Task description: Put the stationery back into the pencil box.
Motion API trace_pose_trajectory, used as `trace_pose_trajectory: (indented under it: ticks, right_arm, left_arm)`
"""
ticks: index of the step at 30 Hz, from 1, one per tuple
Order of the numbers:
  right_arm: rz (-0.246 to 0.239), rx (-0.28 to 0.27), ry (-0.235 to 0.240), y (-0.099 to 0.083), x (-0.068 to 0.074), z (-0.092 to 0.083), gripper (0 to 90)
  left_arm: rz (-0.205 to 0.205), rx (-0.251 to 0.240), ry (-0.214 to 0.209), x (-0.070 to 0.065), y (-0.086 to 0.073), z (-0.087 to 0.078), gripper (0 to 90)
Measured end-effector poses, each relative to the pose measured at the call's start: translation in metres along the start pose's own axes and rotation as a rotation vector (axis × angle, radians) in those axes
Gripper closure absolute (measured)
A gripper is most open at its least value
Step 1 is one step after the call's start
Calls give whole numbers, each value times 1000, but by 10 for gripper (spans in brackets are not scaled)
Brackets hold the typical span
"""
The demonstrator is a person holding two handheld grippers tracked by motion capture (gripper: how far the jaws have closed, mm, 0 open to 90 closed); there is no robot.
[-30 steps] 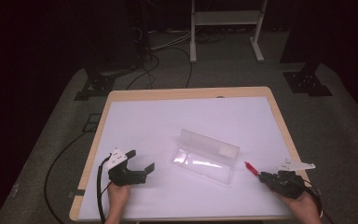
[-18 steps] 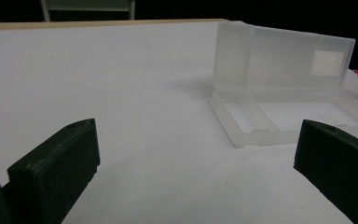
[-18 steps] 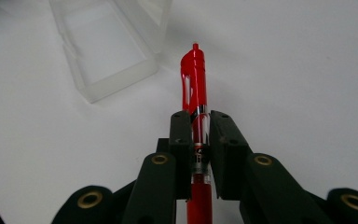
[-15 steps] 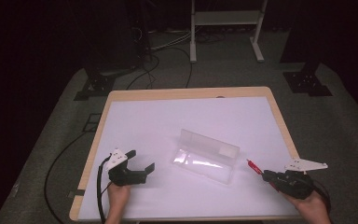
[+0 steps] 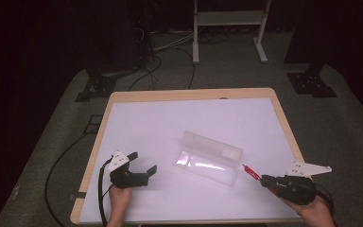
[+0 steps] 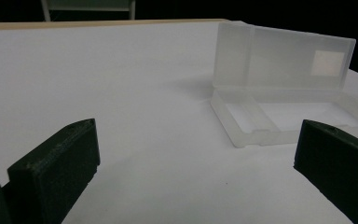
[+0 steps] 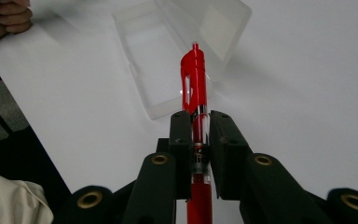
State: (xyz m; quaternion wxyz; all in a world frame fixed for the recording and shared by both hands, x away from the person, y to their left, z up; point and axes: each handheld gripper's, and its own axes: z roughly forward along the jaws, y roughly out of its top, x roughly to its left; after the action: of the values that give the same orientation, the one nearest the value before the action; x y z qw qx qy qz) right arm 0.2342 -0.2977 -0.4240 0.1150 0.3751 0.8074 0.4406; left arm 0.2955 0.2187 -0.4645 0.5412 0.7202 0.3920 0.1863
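A: High view: right gripper (image 5: 263, 179) at 5 o'clock, clamped on red pen (image 5: 251, 172), tip aimed at the open clear case (image 5: 208, 159) mid-table, likely for insertion.

B: Left gripper (image 5: 142, 163) at 7 o'clock, jaws apart, empty, probably ready to steady it.

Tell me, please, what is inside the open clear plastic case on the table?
The clear plastic case holds nothing: its tray shows only the white table through the bottom. The raised lid carries a pale label. The red pen is outside it, clamped in the right gripper.

High view above the table (image 5: 137, 118) looking down, two low close views, all sharing the clear case (image 5: 208, 158).
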Motion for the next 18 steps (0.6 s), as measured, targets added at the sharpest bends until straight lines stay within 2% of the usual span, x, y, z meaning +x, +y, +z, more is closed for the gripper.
trace_pose_trajectory:
  ticks: [8,18]
  right_arm:
    - [-18,-11,29,6,8,2,791]
    - [-75,1,66,18,24,8,791]
  left_arm:
    - [0,0,1,0,0,0,0]
    - [-1,-1,-1,0,0,0,0]
